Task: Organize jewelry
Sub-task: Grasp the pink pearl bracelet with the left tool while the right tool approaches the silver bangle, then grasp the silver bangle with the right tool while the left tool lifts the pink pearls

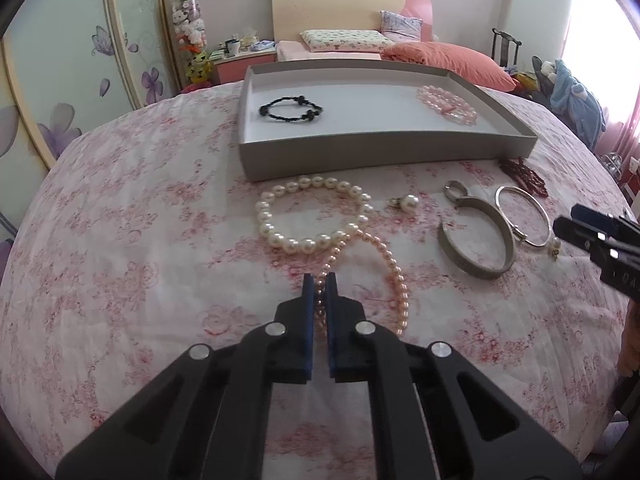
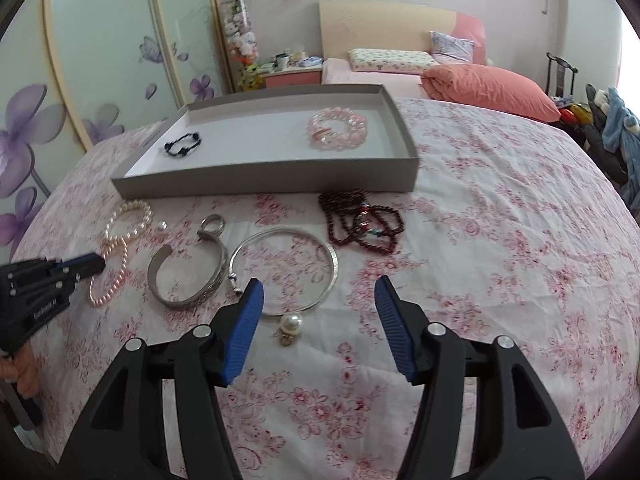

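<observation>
left gripper (image 1: 320, 280) pinched on pink strand (image 1: 394, 280), frame centre | right gripper (image 2: 320, 296) spread above bangle (image 2: 286, 272) | tray (image 1: 384, 152) behind

Your left hand-held gripper (image 1: 320, 280) and right hand-held gripper (image 2: 320, 290) share one build: black angular linkage arms, round silver pivot screws (image 2: 201, 331), ribbed blue pads (image 2: 244, 328). White lettering marks the left body.

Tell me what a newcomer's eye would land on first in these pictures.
First, the left gripper, shut on a pink pearl strand on the flowered bedspread. Next, the right gripper, open above a thin silver bangle and a pearl earring. Behind them, a grey tray already holds a black bracelet and a pink bead bracelet.
</observation>
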`<state>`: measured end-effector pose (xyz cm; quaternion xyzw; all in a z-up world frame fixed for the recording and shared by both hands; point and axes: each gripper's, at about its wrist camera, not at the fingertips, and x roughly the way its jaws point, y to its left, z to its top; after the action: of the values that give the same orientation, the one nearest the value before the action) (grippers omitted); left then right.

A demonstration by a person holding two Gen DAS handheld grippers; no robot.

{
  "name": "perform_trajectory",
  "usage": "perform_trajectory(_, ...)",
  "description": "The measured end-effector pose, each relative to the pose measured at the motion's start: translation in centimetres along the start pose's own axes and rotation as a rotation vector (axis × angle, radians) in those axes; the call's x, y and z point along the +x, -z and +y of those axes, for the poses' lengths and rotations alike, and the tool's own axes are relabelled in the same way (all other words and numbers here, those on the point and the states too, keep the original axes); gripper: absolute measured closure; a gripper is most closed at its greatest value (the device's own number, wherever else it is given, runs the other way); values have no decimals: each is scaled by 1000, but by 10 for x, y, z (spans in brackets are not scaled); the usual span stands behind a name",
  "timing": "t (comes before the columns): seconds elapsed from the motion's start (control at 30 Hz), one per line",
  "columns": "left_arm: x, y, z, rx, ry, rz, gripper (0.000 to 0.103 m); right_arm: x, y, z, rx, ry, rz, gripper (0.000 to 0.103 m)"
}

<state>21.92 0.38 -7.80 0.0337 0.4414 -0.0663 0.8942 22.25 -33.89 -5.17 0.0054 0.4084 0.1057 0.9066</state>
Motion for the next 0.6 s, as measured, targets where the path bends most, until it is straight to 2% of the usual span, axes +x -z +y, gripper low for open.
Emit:
perform_trajectory(0.37,-9,-7,14,-33,-5,-28,96,24,-2,24,-83,17,86,26)
perform_trajectory(0.6,-9,-8,16,-36,-1,-28,96,38,-15,32,-85,15,105,25)
